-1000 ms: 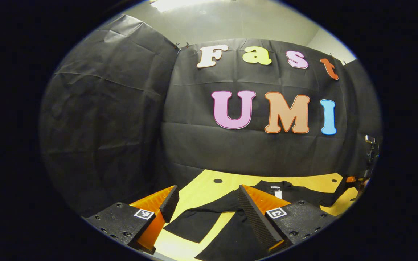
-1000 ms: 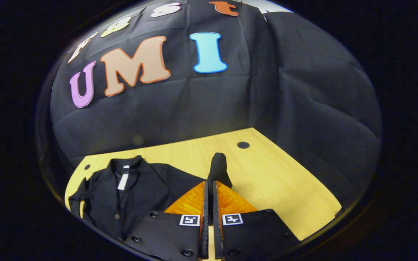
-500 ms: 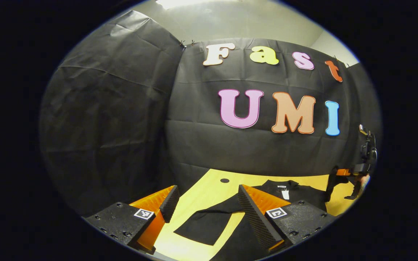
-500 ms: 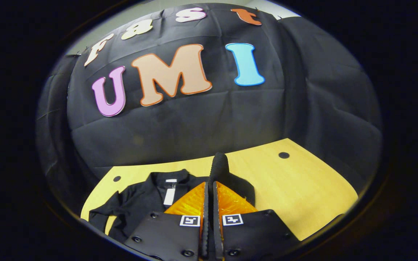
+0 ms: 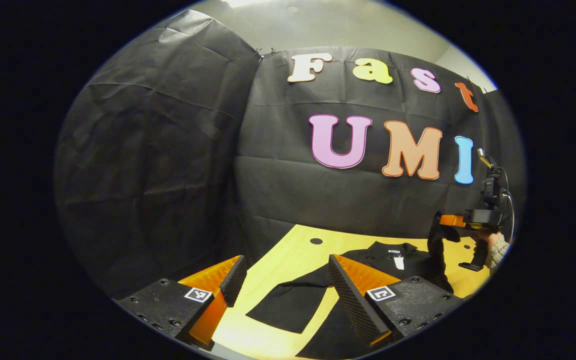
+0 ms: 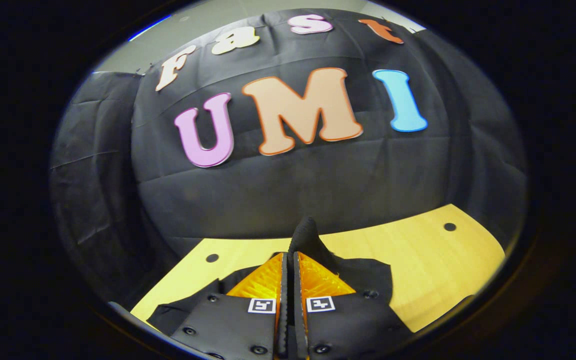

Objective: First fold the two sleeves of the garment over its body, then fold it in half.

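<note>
Black cloth walls (image 5: 158, 150) (creased) behind a wooden table (image 6: 418, 260).

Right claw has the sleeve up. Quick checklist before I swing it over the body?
1. Right claw shut on the right sleeve: ok; cloth sticks out past its tips.
2. Sleeve lifted off the table: ok, in the left gripper view.
3. Left claw open, holding nothing: ok.
4. Left sleeve flat on the table, not yet folded: ok.
5. Garment body lying smooth: cannot tell.
</note>
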Motion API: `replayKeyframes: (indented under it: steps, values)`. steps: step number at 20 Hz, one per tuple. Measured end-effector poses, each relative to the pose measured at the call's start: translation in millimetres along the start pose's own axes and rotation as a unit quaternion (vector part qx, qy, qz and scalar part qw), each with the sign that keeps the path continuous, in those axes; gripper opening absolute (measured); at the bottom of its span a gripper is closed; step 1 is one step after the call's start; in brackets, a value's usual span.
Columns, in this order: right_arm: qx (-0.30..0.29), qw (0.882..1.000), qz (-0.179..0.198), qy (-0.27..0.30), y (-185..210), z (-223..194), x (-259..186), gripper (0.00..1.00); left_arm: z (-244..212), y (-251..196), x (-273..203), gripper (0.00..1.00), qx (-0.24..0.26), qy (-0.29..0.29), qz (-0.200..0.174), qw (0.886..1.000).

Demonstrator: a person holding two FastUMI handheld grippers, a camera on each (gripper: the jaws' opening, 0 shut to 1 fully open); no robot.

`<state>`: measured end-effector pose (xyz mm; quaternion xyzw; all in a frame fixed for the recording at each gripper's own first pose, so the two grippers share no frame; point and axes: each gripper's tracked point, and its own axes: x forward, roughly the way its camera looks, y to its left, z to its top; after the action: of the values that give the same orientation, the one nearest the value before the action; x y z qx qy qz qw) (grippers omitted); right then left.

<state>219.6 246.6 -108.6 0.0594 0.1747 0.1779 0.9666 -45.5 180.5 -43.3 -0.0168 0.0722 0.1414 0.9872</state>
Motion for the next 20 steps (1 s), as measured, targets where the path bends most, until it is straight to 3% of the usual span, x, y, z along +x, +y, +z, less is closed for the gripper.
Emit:
replayKeyframes:
  steps: [1, 2, 10, 11, 15, 17, 18, 19, 20]
  values:
    - [-0.006, 1.0, 0.014, 0.004, 16.2, -2.6, 5.2, 0.03, -0.2, 1.9, -0.2, 0.98, 0.0, 0.0, 0.001, 1.0]
    - [-0.01, 1.0, 0.026, 0.007, 32.2, -9.7, 11.0, 0.08, 0.2, 3.5, 0.3, 0.96, 0.001, 0.0, 0.002, 1.0]
    - [-0.042, 0.993, 0.092, 0.059, 119.7, -61.8, 60.7, 0.08, -0.2, 10.5, 5.1, 0.96, 0.008, -0.002, 0.001, 1.0]
    - [-0.046, 0.992, 0.096, 0.063, 127.2, -67.9, 68.5, 0.12, -2.2, 10.6, 5.5, 0.98, 0.008, 0.0, -0.001, 1.0]
    - [-0.043, 0.989, 0.101, 0.099, 138.2, -97.2, 87.2, 0.0, -10.7, 9.7, 7.6, 0.98, 0.009, 0.009, -0.008, 1.0]
    - [-0.049, 0.988, 0.098, 0.107, 136.3, -104.5, 92.1, 0.12, -13.6, 7.8, 9.2, 0.96, 0.009, 0.01, -0.013, 1.0]
    - [-0.055, 0.988, 0.097, 0.106, 134.9, -107.0, 92.8, 0.03, -16.3, 5.7, 10.3, 0.96, 0.009, 0.013, -0.016, 1.0]
    - [-0.055, 0.988, 0.104, 0.104, 137.2, -103.7, 89.3, 0.03, -19.6, 5.2, 11.8, 0.98, 0.009, 0.017, -0.019, 1.0]
    - [-0.055, 0.987, 0.109, 0.106, 135.6, -108.5, 88.5, 0.24, -22.9, 4.5, 12.4, 0.98, 0.008, 0.021, -0.02, 1.0]
